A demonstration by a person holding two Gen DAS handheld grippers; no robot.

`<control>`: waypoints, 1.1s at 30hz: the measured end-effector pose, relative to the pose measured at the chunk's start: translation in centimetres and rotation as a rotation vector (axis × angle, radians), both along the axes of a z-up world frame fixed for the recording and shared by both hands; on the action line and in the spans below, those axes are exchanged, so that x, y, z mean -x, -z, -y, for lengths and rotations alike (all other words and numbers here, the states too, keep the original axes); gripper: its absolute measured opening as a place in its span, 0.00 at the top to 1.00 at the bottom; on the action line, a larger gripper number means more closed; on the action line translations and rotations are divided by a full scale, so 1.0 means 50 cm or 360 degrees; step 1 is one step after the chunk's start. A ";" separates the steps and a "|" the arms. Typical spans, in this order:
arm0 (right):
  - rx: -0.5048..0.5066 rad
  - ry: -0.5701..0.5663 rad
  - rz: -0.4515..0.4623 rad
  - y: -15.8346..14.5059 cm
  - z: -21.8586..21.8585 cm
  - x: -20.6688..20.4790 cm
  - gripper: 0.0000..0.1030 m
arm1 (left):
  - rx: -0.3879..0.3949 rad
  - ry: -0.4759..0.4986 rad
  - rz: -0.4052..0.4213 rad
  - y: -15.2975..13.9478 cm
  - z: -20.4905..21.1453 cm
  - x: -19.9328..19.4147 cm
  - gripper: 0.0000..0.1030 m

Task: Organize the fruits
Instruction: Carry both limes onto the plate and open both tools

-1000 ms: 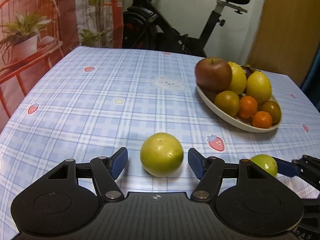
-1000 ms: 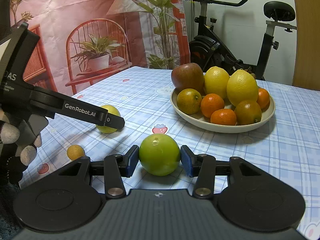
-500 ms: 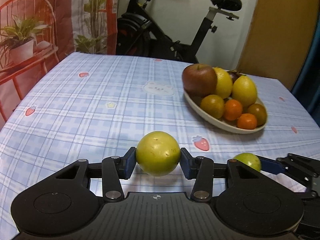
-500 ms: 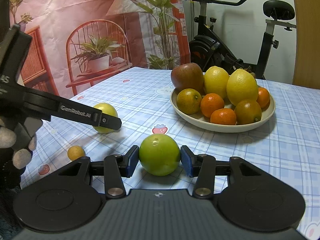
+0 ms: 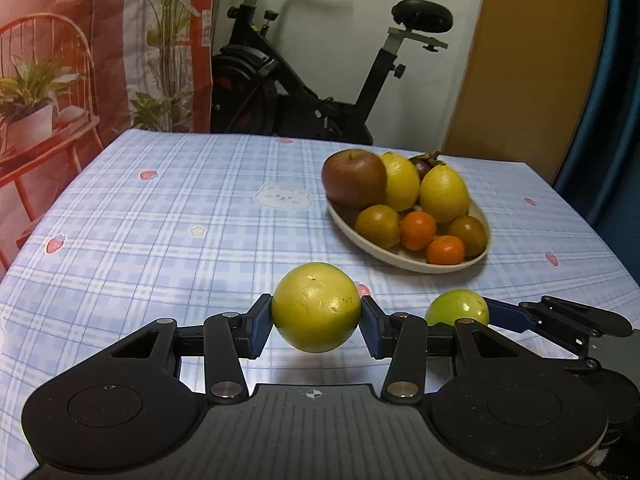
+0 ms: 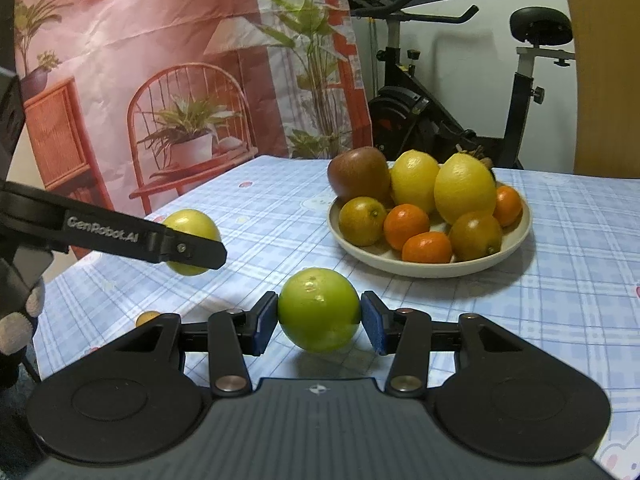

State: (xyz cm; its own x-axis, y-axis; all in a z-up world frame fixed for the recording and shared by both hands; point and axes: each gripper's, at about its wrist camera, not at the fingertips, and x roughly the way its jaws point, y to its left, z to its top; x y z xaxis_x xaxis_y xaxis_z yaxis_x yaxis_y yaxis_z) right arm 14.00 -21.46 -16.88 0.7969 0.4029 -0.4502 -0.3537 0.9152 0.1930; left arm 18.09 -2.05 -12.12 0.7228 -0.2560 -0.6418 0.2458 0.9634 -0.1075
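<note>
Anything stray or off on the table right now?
One stray: a small round orange fruit lies alone on the blue checked tablecloth, far from the cream oval plate that holds the other fruit. The left gripper and right gripper each clamp a green round fruit. No spills or damage visible.

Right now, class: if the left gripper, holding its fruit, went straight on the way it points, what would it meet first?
Probably the plate of fruit; the left gripper aims slightly left, so depth is uncertain.
</note>
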 end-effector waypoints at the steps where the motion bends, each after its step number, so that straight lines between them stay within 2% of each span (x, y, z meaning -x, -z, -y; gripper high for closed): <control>1: -0.0005 0.0005 0.0006 -0.003 0.006 0.002 0.53 | 0.0003 0.0004 0.0008 -0.004 0.002 0.003 0.53; 11: -0.0067 0.0118 0.0059 -0.027 0.042 0.019 0.53 | 0.0022 0.0053 0.0122 -0.051 0.023 0.015 0.53; 26: -0.0147 0.0175 0.0089 -0.045 0.072 0.020 0.53 | 0.0055 0.0108 0.0150 -0.069 0.043 -0.009 0.53; 33: -0.0196 0.0194 0.0169 -0.073 0.087 0.038 0.53 | 0.0081 0.0089 0.0173 -0.090 0.032 -0.012 0.53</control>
State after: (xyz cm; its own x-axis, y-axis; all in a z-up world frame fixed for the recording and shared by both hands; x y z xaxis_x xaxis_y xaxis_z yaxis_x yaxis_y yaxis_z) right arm 12.11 -25.81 -13.26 0.8835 0.3473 -0.3143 -0.2660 0.9243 0.2737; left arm 18.71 -3.66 -7.65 0.7710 -0.3282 -0.5458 0.3120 0.9417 -0.1255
